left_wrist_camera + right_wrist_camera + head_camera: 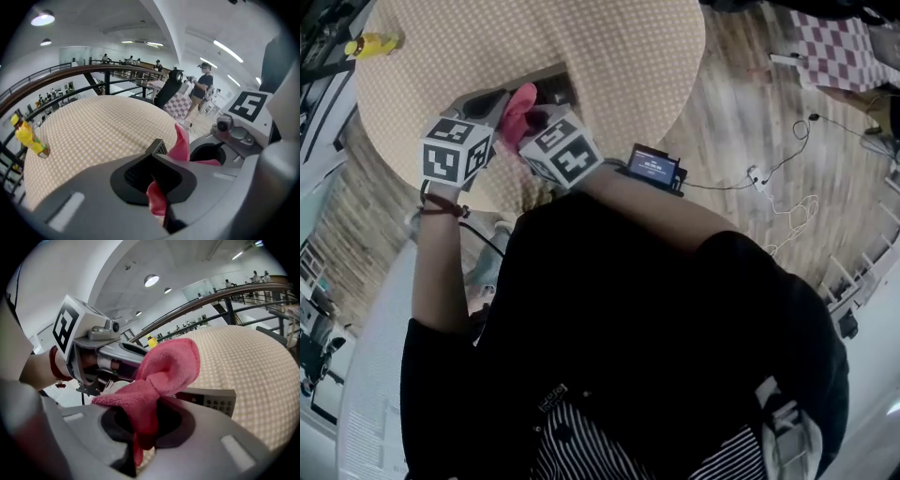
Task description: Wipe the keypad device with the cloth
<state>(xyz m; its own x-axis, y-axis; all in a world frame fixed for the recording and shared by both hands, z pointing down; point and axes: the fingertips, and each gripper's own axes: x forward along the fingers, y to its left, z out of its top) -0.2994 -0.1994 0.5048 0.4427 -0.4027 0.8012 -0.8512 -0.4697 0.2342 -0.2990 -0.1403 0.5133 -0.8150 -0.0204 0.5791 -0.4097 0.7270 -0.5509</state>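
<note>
Both grippers are held close together over the near edge of the round table (609,56). My right gripper (150,420) is shut on a pink cloth (164,369), which bunches up over its jaws and lies against the keypad device (213,401), a grey bar with small buttons. The left gripper (157,176) holds that device end-on: its dark textured end (159,148) sticks out between the jaws, with a fold of pink cloth (180,140) beside it. In the head view the cloth (520,105) shows between the left gripper (497,103) and the right gripper (539,117). Most of the device is hidden there.
A yellow bottle (370,44) stands at the table's far left edge. A small black screen unit (654,167) with cables sits on the wooden floor by the person's right arm. A checked cloth (834,47) lies far right. Railings and people (204,84) are in the background.
</note>
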